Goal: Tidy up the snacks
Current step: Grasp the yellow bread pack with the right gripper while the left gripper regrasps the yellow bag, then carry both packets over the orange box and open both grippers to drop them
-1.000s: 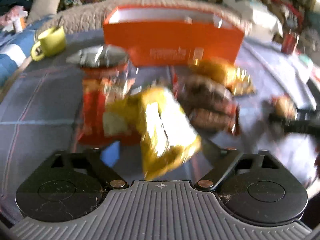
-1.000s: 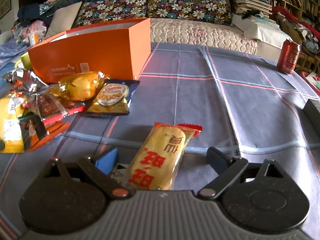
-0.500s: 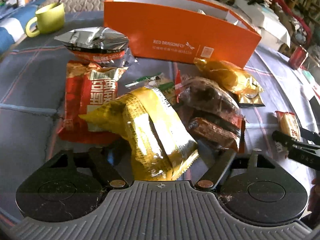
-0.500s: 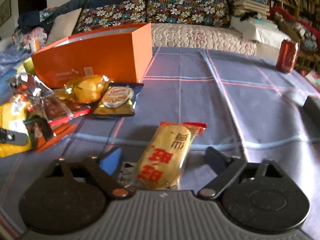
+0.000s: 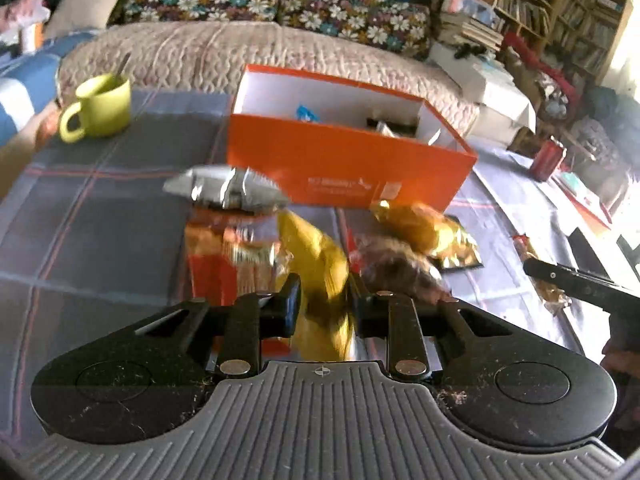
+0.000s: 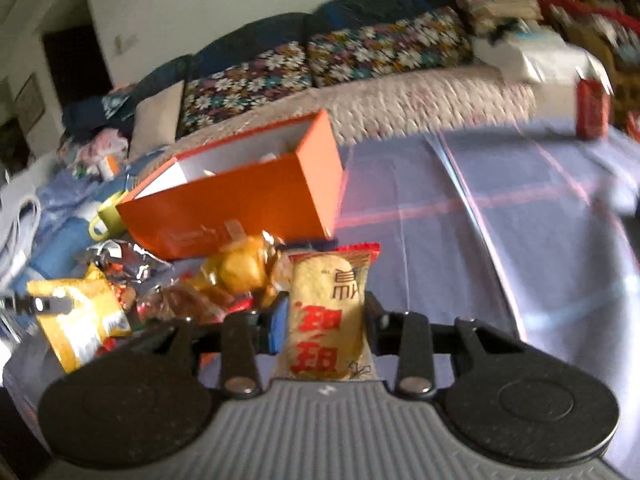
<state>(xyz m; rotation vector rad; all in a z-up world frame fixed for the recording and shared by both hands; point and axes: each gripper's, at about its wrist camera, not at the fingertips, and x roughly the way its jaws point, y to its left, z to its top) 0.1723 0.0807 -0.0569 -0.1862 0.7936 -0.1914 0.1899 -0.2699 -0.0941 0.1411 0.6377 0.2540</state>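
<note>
Pickup step: left tool [image 5: 325, 303] pinching yellow bag [image 5: 316, 264], right tool [image 6: 326, 322] pinching biscuit pack [image 6: 330, 312], jaws just closed. Next: carry both over orange box [image 5: 344, 160], drop in.

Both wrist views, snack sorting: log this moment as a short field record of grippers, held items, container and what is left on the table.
left gripper: shut on yellow snack packet, lifted off the pile
right gripper: shut on rice cracker pack, red characters facing the camera
container: orange box, open top, a few items already inside
remaining pile: silver bag, red packet, brown packet, gold packet in front of the box
other: green mug, red can on the checked tablecloth
</note>
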